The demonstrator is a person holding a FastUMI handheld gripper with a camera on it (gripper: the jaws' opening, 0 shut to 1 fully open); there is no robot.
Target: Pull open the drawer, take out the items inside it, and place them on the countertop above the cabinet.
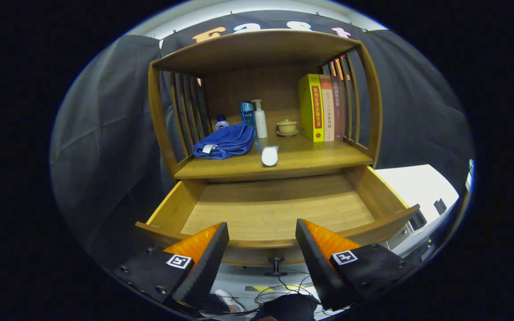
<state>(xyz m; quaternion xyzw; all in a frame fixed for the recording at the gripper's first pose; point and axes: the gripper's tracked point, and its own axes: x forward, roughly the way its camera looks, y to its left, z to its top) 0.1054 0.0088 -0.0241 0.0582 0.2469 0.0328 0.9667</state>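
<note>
Wooden drawer (279, 209) pulled out w/ hand-held gripper (261, 245) above its front, fingers wide apart (holding nothing); white tube (269, 156) on table (319, 158).

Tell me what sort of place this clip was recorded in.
Likely a staged booth, not a home: a wooden cabinet backed by draped black cloth, cables on the floor below the open drawer. The gripper is open, holding nothing.

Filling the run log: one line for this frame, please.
drawer: open, nothing seen inside | gripper: open, holds nothing, above drawer front | countertop: tube, towel, bottles, cup, books
</note>
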